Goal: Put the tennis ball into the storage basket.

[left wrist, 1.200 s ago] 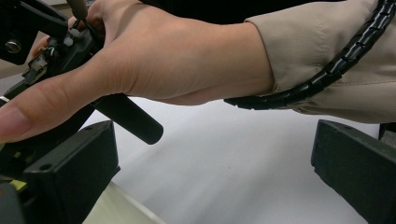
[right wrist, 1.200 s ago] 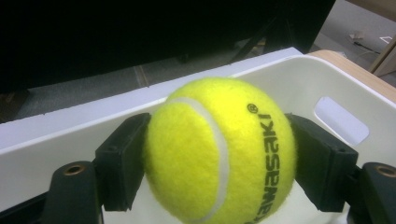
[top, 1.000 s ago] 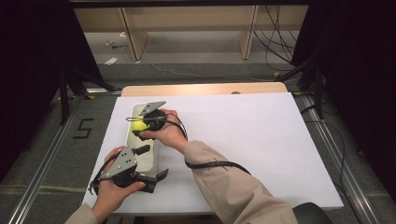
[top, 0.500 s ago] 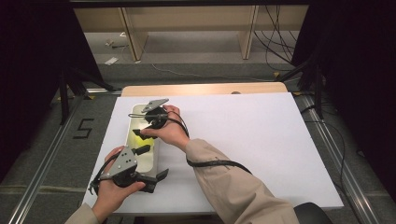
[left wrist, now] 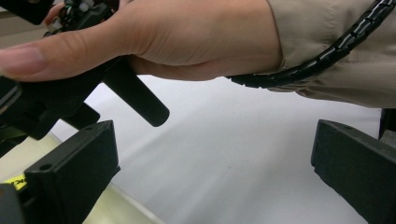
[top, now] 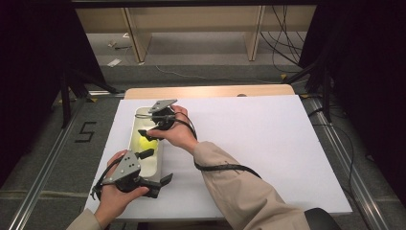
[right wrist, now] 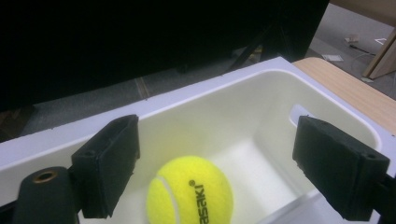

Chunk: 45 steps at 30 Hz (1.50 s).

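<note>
A yellow tennis ball lies on the floor of a cream oblong bin at the left of the white table. My right gripper hovers over the bin, just above the ball. Its jaws have just opened and stand apart, with the ball below them and untouched. My left gripper rests at the bin's near end, open. One of its jaws is over the bin and the other is over the table, and they grip nothing.
The white board covering the table stretches bare to the right of the bin. A wooden strip runs along its far edge. Dark curtains and floor rails flank the table. The right forearm crosses the near middle.
A second ago the right gripper held the ball above the bin. Its jaws then opened and the ball dropped into the bin. The left gripper stayed where it was.
</note>
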Each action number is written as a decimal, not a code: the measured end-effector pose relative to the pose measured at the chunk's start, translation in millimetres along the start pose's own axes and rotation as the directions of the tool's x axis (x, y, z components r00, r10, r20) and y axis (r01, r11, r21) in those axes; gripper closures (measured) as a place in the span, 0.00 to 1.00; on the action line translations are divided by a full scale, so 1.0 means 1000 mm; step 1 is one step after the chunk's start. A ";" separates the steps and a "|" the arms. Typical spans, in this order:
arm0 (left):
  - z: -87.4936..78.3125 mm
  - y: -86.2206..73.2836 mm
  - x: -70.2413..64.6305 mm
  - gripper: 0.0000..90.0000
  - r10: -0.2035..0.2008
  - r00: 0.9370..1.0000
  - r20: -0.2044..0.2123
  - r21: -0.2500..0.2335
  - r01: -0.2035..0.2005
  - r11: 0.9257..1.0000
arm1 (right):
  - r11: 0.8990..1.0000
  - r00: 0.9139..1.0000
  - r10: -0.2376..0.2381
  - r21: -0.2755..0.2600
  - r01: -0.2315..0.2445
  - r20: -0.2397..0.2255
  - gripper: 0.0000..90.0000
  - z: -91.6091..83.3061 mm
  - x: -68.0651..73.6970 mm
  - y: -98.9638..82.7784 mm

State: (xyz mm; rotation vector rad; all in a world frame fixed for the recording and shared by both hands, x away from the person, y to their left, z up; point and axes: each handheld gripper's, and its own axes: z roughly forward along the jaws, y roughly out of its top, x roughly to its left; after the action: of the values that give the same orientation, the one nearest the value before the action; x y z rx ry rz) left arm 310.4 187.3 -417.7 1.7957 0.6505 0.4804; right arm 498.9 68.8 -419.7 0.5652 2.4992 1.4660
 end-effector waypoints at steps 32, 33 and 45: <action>0.001 0.000 0.000 0.00 -0.004 1.000 -0.002 0.003 0.004 1.000 | 0.998 0.996 0.039 -0.045 -0.035 0.080 0.18 -0.062 -0.029 -0.018; 0.001 0.000 0.000 0.00 0.000 1.000 -0.001 0.003 0.000 1.000 | 0.998 0.996 0.033 -0.048 -0.029 0.082 0.18 -0.064 -0.030 -0.019; 0.001 0.000 0.000 0.00 -0.007 1.000 -0.005 0.002 0.007 1.000 | 0.998 0.994 0.044 -0.042 -0.040 0.102 0.19 -0.083 -0.037 -0.028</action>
State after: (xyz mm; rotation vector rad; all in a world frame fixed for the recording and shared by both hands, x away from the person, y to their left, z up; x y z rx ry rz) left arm 310.4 186.7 -418.2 1.7940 0.6599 0.4799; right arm 497.9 -24.7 -404.0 0.6722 2.3887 1.4585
